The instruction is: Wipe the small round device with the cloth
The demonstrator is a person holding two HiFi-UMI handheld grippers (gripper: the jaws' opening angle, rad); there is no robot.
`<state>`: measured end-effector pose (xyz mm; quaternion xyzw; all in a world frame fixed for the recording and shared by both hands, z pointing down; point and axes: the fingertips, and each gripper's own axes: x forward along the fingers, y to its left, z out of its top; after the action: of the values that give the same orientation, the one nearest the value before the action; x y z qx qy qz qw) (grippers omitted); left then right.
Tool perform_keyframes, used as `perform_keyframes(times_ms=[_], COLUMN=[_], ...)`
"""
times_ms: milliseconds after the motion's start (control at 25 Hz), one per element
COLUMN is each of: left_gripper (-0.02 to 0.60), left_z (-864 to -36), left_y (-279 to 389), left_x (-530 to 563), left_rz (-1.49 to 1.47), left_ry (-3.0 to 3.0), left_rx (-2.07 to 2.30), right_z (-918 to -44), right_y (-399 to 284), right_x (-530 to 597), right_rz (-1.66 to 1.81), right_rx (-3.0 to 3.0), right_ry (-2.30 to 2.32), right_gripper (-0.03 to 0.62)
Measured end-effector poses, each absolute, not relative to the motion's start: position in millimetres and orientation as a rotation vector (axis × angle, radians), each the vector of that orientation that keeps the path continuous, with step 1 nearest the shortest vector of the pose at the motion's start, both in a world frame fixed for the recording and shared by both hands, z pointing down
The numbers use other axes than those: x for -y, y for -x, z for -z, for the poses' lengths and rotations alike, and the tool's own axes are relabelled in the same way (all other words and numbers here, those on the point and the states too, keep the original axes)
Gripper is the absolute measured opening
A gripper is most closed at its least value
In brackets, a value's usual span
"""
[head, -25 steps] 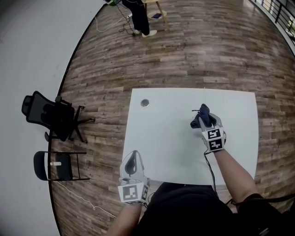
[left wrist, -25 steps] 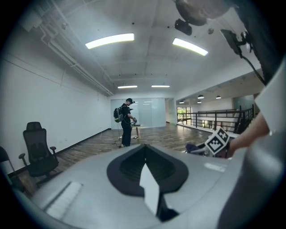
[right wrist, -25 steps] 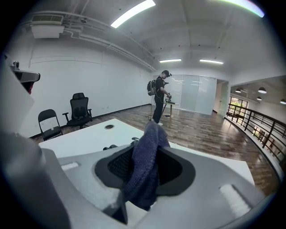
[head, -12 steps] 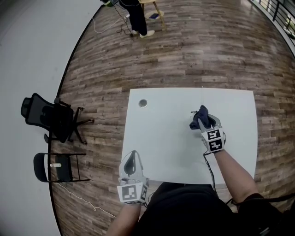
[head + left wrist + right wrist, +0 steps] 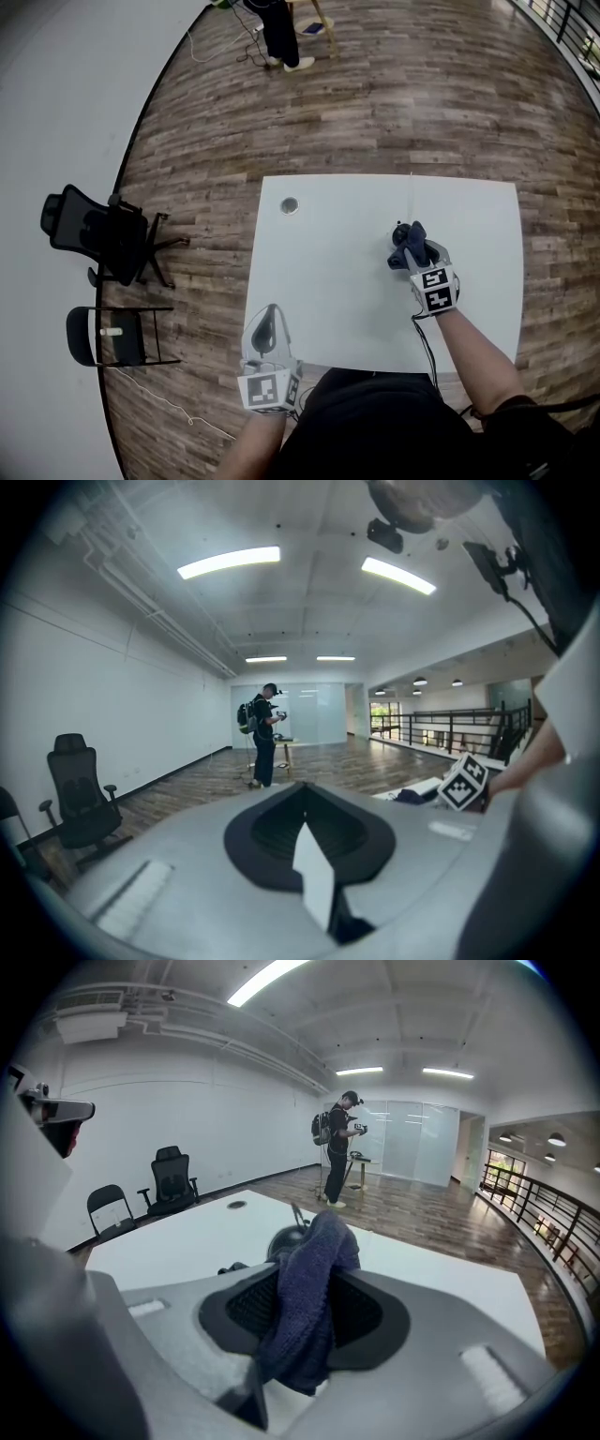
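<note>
A dark blue cloth (image 5: 307,1309) is bunched between the jaws of my right gripper (image 5: 302,1279), which is shut on it. The small round device (image 5: 284,1238), dark and domed with a thin cord rising from it, sits on the white table (image 5: 328,272) just beyond the cloth's tip. In the head view, the right gripper (image 5: 413,249) and cloth (image 5: 409,238) are right of the table's middle, and the cloth mostly hides the device. My left gripper (image 5: 269,321) hangs over the table's near left edge, jaws together and empty, seen also in the left gripper view (image 5: 307,841).
A round cable hole (image 5: 289,205) sits near the table's far left corner. A black office chair (image 5: 94,232) and a folding chair (image 5: 105,336) stand on the wood floor to the left. A person (image 5: 278,30) stands far off by a small stool.
My right gripper has sunk a little toward the table with the cloth, closer onto the round device. The left gripper has kept still.
</note>
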<state>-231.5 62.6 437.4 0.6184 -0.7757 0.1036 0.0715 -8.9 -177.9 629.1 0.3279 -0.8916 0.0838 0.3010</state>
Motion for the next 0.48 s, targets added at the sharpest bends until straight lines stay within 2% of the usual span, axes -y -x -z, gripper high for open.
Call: perform_keyframes(times_ms=[320,480], left_gripper=[0.006,0.006], left_z=[-434.8,-433.4], left_y=[237.1,236.1], left_x=[-62.7,-60.0], left_rz=[-0.34,-0.321], left_ry=[-1.851,-1.863], left_rx=[2.337,2.339], right_z=[-670.1,-648.9], right_y=[-8.6,-18.6], right_x=[168.3,179.7], right_rz=[-0.318,-0.308], right_rx=[2.273,2.308], right_ry=[-0.85,-0.938], right_gripper=[0.138,0.138])
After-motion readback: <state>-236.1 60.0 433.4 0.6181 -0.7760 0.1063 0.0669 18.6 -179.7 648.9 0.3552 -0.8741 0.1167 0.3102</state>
